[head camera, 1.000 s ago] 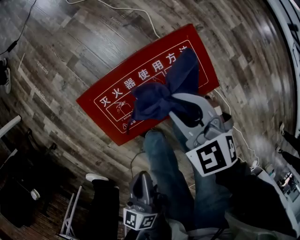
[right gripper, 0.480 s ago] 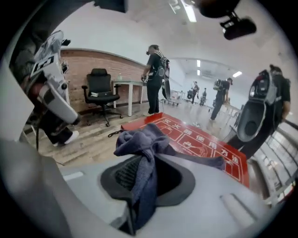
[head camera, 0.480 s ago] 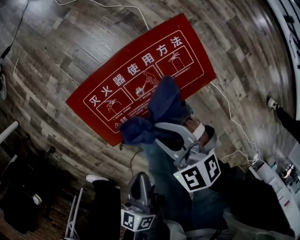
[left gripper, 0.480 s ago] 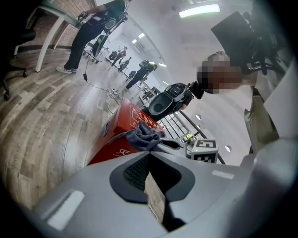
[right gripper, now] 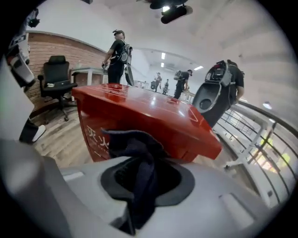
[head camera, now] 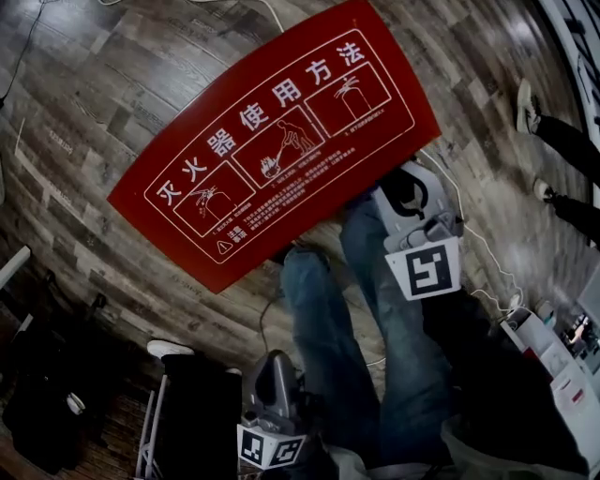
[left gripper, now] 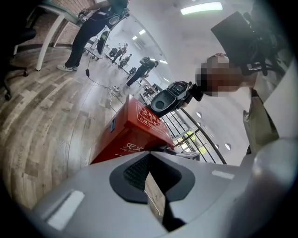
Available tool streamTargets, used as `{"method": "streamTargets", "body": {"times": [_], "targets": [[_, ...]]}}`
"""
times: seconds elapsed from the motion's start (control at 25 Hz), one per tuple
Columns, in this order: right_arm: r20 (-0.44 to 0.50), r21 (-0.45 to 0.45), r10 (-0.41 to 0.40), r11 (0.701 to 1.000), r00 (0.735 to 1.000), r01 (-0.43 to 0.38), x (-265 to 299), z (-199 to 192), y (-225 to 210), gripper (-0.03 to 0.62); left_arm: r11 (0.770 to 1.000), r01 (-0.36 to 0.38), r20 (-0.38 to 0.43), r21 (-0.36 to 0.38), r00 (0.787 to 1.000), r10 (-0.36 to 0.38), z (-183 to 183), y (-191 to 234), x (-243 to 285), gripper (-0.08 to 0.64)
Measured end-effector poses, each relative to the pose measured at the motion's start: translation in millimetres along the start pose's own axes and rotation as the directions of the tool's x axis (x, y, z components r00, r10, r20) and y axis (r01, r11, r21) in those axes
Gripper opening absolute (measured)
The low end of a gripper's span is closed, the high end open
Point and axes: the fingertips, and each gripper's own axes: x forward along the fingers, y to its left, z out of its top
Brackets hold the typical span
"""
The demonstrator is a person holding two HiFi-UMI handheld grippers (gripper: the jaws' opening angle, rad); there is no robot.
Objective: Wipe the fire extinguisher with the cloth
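we judge the wiping stroke is not yet begun. the right tool (head camera: 405,192) is clamped on the one dark blue cloth (right gripper: 139,158), just beside the near edge of the one red fire extinguisher box (head camera: 272,141) on the floor. next, the cloth must be laid on the box's top and dragged across. of our two tools, the left tool (head camera: 278,367), well back from the box, is a crack apart and empty.

Grey-brown wood-plank floor (head camera: 103,103) throughout. In the head view, a bystander's shoe (head camera: 526,99) at upper right and a white shoe (head camera: 169,350) at lower left. Black office chair (right gripper: 57,76) stands against a brick wall (right gripper: 46,50). A person (right gripper: 117,55) stands beside a desk (right gripper: 88,70). Metal railing (right gripper: 260,135) to the right. Ceiling strip light (left gripper: 200,8) lit.
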Motion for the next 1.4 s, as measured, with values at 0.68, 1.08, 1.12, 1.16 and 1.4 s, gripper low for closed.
{"method": "streamTargets", "body": {"times": [0.68, 1.08, 1.12, 1.16, 1.4], "targets": [[0.007, 0.219, 0.022, 0.975, 1.0, -0.023, 71.9, -61.6, 53.4, 0.067, 0.995, 0.048, -0.019, 0.082, 0.999, -0.047, 8.2, 19.3, 33.8, 0.005], [-0.005, 0.328, 0.262, 0.912, 0.965, -0.246, 105.1, -59.3, 155.3, 0.067, 0.991, 0.102, -0.039, 0.088, 0.994, -0.099, 2.6, 10.8, 65.3, 0.005], [0.005, 0.284, 0.301, 0.914, 0.954, -0.29, 103.4, -49.7, 173.6, 0.067, 0.991, 0.104, -0.047, 0.088, 0.994, -0.1, 1.7, 9.9, 65.7, 0.005], [0.011, 0.249, 0.319, 0.917, 0.948, -0.311, 101.7, -43.4, 183.2, 0.067, 0.99, 0.108, -0.053, 0.092, 0.993, -0.103, 2.2, 9.1, 66.1, 0.005], [-0.013, 0.279, 0.094, 0.957, 0.996, -0.086, 76.8, -62.0, 73.0, 0.067, 0.988, 0.116, -0.033, 0.104, 0.993, -0.114, 17.6, 10.0, 69.8, 0.005]]}}
